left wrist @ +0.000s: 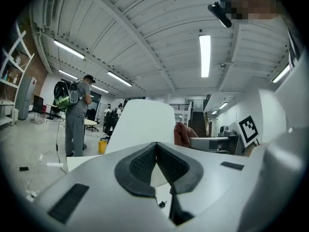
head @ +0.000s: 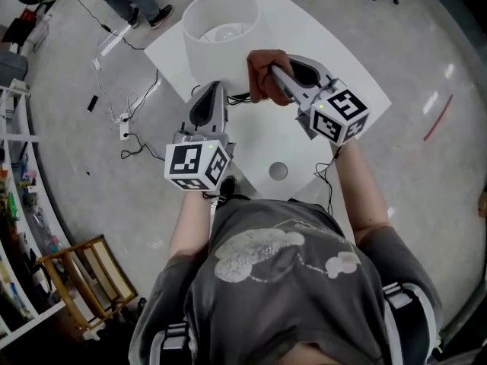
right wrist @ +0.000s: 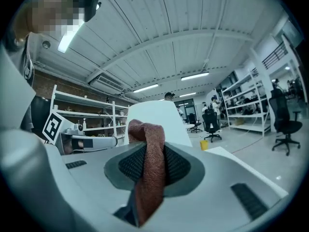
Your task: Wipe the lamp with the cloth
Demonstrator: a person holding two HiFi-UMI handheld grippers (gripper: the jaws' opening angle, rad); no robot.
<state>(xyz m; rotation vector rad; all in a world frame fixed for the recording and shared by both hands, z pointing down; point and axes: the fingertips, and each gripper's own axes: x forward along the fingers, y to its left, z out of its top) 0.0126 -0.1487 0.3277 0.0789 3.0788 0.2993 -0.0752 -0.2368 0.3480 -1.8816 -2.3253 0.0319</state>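
1. The lamp (head: 221, 25) has a smooth, matte white shade, round in section. In both gripper views it tapers slightly to a narrower top.
2. The lamp stands upright at the far part of the white table (head: 346, 71). Its long axis is vertical and its open top faces up at the head camera, with a pale rounded bulb showing inside.
3. The cloth (right wrist: 150, 170) is reddish-brown with a coarse, towel-like knit, bunched into a thick rope.
4. Its long axis runs along the right gripper's jaws. One end hangs back toward the gripper body, and the other sticks out past the tips as a rounded fold that points at the shade.
5. The right gripper (right wrist: 149, 161) is clamped on the cloth, with dark ribbed pads pressing it from both sides. Its shell is smooth grey-white plastic.
6. From the head view, the cloth's fold lies just beside the shade's near lower edge. Whether it touches cannot be told.
7. The left gripper (left wrist: 156, 151) has its ribbed black pads pressed together at the tips, with nothing between them. It points at the lamp from the near left side, close to the shade.
8. A small grey disc (head: 278, 171) lies flat on the table, nearer the person.
9. Thin dark cables (head: 129, 120) trail over the glossy grey floor left of the table
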